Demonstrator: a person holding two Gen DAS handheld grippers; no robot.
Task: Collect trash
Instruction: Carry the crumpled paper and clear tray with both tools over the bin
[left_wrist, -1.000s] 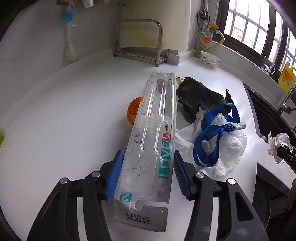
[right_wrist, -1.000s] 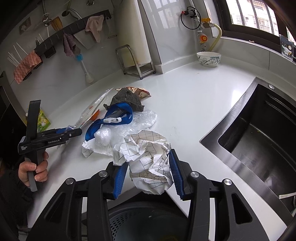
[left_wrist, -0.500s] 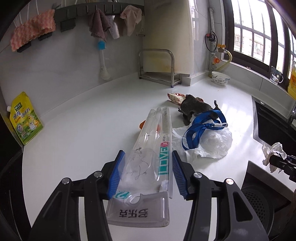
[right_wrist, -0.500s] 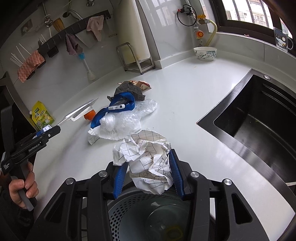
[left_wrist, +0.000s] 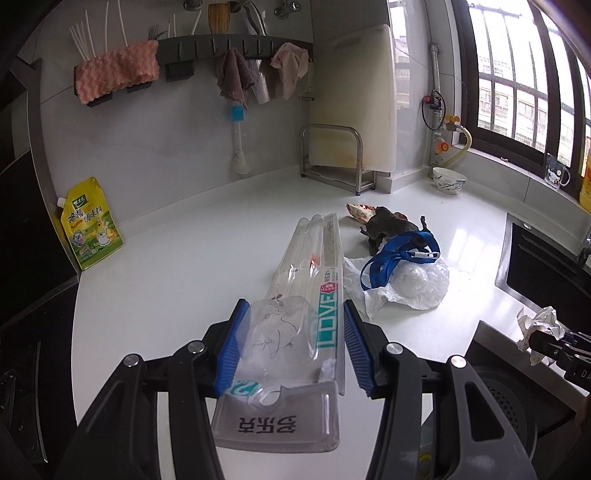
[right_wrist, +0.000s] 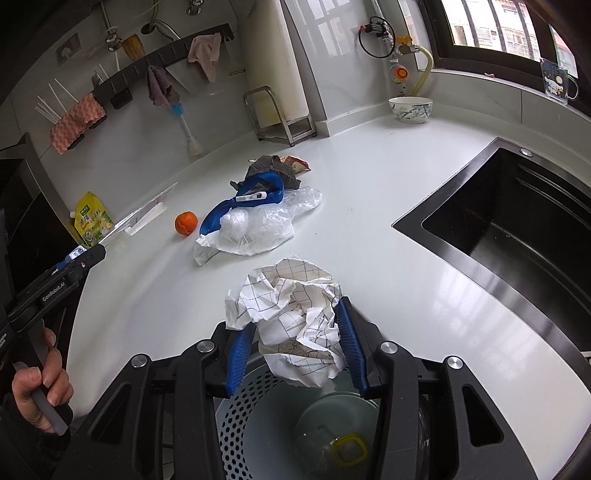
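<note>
Crumpled checked paper (right_wrist: 295, 317) pinched in right hand-held gripper (right_wrist: 293, 350), clear toothbrush packaging (left_wrist: 295, 325) in left hand-held gripper (left_wrist: 291, 349).

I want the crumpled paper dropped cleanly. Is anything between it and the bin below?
Nothing visible. The crumpled paper, clamped in the right hand-held gripper, hangs directly over the open bin. Only trash already lying at the bin's bottom shows underneath.
</note>
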